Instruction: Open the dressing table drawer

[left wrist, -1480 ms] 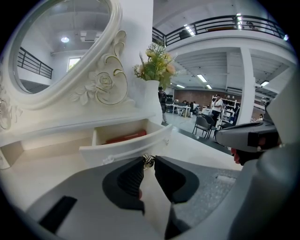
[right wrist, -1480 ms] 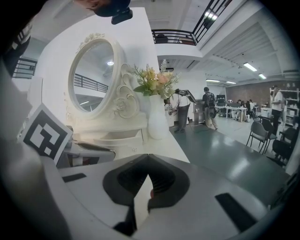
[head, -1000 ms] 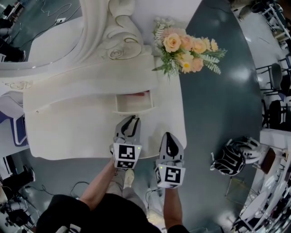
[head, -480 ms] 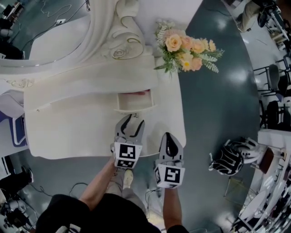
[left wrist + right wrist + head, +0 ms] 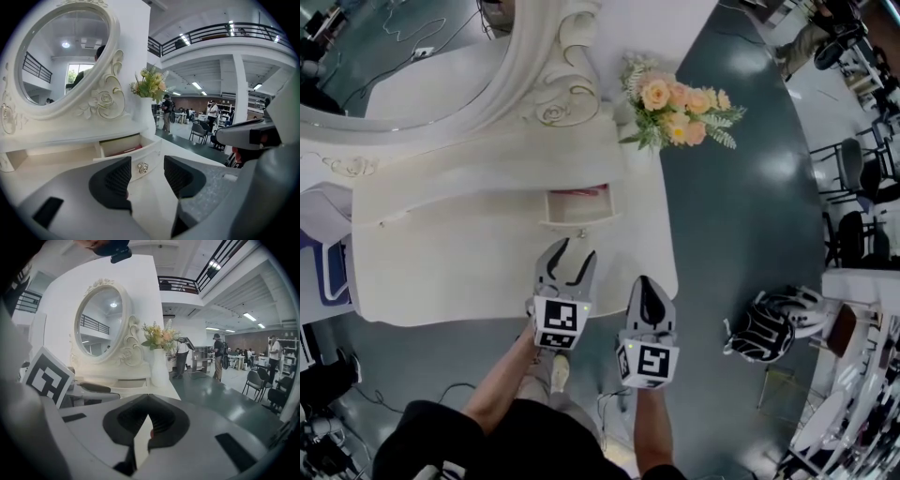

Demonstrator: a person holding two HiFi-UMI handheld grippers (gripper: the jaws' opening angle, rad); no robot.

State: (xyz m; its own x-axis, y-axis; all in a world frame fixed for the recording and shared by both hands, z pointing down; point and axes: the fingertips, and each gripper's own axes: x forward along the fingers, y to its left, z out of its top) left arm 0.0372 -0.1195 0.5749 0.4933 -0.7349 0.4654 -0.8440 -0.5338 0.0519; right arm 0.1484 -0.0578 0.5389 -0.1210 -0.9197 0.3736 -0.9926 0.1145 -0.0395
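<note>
Left jaws wide and empty, right jaws closed.
The left gripper (image 5: 571, 251) has just been opening and stands clear of the knob (image 5: 143, 167). The drawer (image 5: 577, 222) on the dressing table (image 5: 441, 272) sits pulled out, something red (image 5: 581, 190) inside. The right gripper (image 5: 648, 284) holds nothing.

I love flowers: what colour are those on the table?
Peach and yellow flowers, best in the head view.

Wide bare run across the surface (image 5: 441, 272) left of the pulled-out drawer (image 5: 577, 222), plus a narrower bare strip between drawer front and near edge. Closed off behind by the carved mirror frame (image 5: 558, 80); crowded at the back right corner by flowers (image 5: 675, 98) overhanging the edge. Open floor (image 5: 741, 216) past the right side.
</note>
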